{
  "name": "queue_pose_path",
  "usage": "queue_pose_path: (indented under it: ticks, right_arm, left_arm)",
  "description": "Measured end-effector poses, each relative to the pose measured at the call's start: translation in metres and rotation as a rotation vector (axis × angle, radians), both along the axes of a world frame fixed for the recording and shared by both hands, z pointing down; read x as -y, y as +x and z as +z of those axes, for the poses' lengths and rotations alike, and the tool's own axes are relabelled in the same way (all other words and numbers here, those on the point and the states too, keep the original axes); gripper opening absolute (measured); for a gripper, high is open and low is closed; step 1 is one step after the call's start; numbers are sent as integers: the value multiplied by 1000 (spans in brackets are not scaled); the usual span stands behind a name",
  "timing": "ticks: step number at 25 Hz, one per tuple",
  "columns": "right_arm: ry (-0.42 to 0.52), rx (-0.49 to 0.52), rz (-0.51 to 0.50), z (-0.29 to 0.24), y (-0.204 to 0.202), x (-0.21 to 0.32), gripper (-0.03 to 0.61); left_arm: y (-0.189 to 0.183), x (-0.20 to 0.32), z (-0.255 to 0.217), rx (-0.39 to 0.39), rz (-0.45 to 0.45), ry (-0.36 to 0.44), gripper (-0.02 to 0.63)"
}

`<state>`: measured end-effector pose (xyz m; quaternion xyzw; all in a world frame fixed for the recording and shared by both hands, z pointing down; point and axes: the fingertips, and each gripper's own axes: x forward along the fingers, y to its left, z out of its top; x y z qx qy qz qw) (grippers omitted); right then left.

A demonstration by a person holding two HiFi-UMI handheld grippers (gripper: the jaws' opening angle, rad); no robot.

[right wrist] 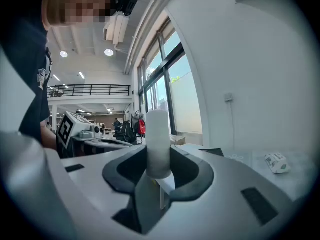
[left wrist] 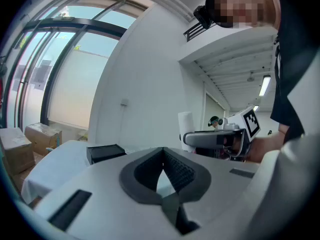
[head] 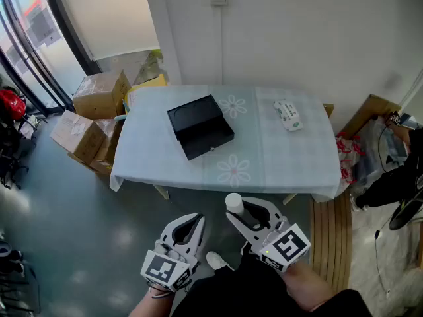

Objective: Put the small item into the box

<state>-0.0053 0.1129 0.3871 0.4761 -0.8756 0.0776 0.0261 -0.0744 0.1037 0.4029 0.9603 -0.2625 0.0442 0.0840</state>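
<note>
Two grippers short of table (head: 291, 157). Right gripper (head: 241, 216) jaws clamped on upright white cylinder (right wrist: 158, 139); left gripper (head: 192, 224) jaws together, empty. Black box (head: 199, 125) ahead, slightly left of cylinder.

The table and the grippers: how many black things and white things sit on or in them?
Black: 1, the black rectangular box on the cloth-covered table.
White: 2, the white cylinder in the right gripper and the white printed packet on the table.
Total: 3.

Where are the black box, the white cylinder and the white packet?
black box (head: 198, 127), head view, middle of its top face.
white cylinder (right wrist: 158, 141), right gripper view, middle of its side.
white packet (head: 288, 115), head view, its middle.
</note>
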Motion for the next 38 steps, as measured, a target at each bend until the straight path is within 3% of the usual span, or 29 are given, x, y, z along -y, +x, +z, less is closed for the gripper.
queue_pose_path:
  ticks: [26,38]
  right_arm:
    - [49,-32,-48,-20,-25,-5,143]
    - [65,-44,-129,-26,-31,31,143]
  left_arm:
    - [-19,-13,-7,-12,-13,22,-2]
    - [-24,12,-9,0,-90,0,-2]
